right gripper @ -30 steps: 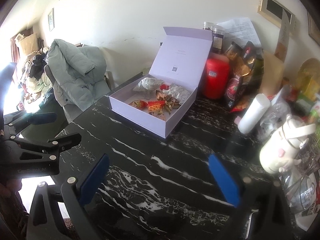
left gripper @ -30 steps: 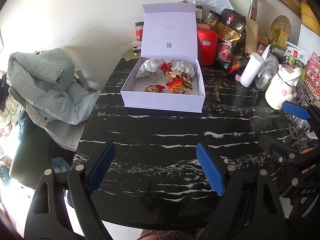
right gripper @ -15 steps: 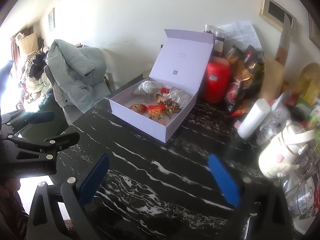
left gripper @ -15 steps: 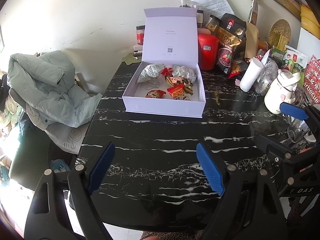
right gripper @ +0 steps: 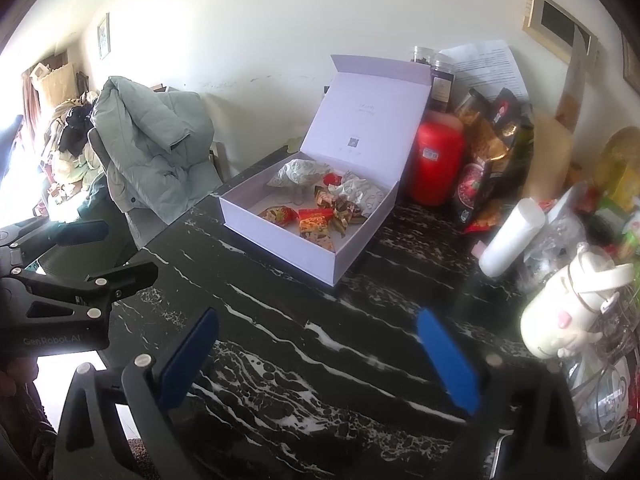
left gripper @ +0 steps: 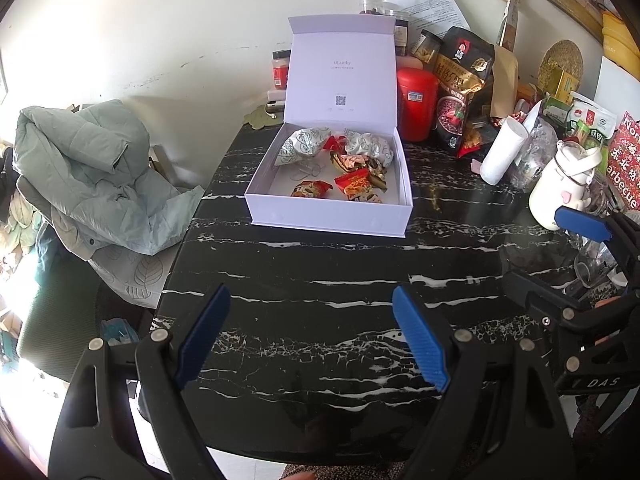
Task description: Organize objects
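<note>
Tongs on left (left gripper: 310, 336) and right (right gripper: 316, 360) gape wide, empty, above the table (left gripper: 320, 272).

hidden: red jar (left gripper: 416, 100) partly behind box lid (left gripper: 344, 76) | cut off: right gripper (left gripper: 592, 264) at frame's right edge | too small: lid print, paper (left gripper: 434, 6) text | blurred: clutter right of white jug (right gripper: 568, 316)

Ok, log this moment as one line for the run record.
left gripper: open, empty | right gripper: open, empty | lavender gift box: lid up, wrapped snacks inside | marble table
</note>
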